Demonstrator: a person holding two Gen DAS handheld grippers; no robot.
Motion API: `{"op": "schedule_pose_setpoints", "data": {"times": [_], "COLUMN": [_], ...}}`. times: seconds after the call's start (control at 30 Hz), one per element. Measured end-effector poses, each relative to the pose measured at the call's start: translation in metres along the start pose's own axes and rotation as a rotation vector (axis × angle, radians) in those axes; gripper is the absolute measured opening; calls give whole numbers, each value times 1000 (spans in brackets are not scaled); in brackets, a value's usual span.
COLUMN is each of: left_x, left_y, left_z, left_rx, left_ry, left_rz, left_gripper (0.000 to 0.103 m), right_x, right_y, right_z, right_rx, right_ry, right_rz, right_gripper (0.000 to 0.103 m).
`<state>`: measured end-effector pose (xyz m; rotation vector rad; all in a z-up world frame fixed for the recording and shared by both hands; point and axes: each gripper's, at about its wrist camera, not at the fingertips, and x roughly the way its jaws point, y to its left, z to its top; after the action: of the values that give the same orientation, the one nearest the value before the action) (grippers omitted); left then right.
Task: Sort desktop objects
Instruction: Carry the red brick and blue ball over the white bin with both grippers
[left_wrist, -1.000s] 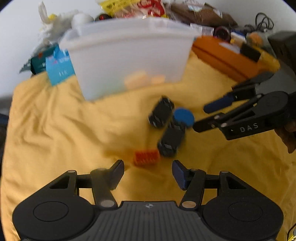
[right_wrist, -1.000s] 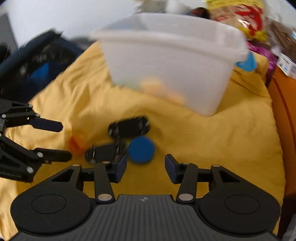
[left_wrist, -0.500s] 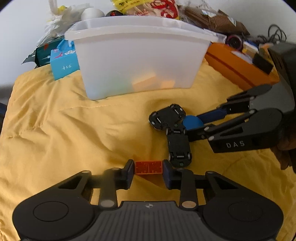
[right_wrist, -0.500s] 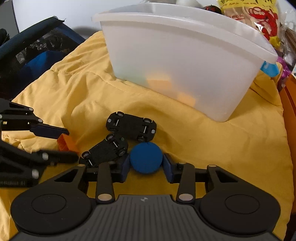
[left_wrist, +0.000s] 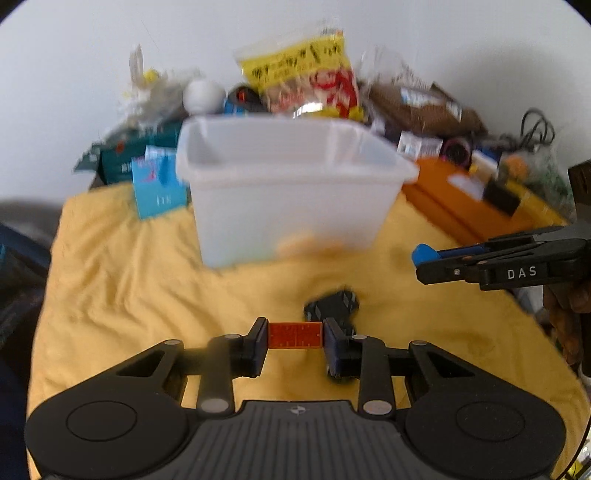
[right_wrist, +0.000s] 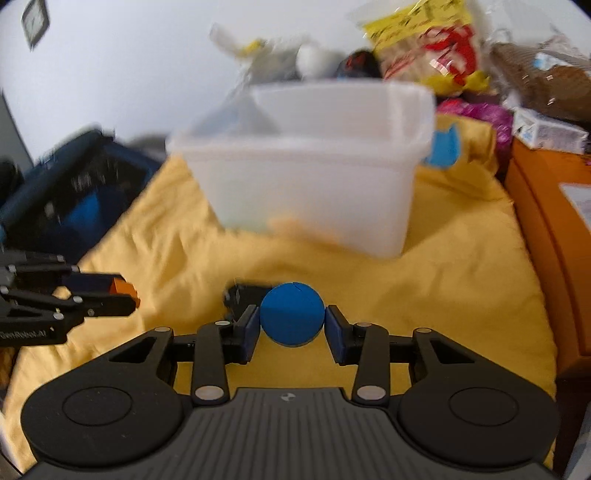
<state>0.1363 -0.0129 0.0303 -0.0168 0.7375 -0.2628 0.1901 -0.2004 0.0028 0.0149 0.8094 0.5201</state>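
In the left wrist view, my left hand-held gripper pinches the orange block by its two ends, long axis lying across from pad to pad. The white bin stands straight ahead and farther off, its open top facing up, so I judge the drop needs a forward carry over the near rim. Motion blur smears the black toy cars just beyond the block; I cannot count them.

In the right wrist view, my right hand-held gripper is pinched on the blue disc. The bin is ahead again, slightly right. Its orange contents are too blurred to name.
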Motion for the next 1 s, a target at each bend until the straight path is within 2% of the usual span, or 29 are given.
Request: {"op": "schedule_pose_setpoints", "data": {"times": [0.23, 0.33, 0.53, 0.73, 1.0], "left_x": [-14, -12, -8, 13, 42], "left_y": [7, 14, 21, 31, 38], "left_z": [44, 69, 122, 163, 196], "left_rx": [-28, -44, -3, -22, -22], "left_ry": [-51, -47, -69, -26, 52], "left_rz": [10, 6, 21, 11, 17], "left_gripper": [35, 35, 35, 35, 35], "right_x": [-30, -34, -39, -33, -2], "right_y": [-1, -1, -10, -14, -33], "right_z": [42, 63, 108, 141, 170], "right_rx": [45, 41, 65, 38, 88], "right_ry": [-104, -122, -138, -120, -24], "right_rz": [17, 7, -10, -37, -61], "right_gripper": [42, 42, 42, 42, 42]}}
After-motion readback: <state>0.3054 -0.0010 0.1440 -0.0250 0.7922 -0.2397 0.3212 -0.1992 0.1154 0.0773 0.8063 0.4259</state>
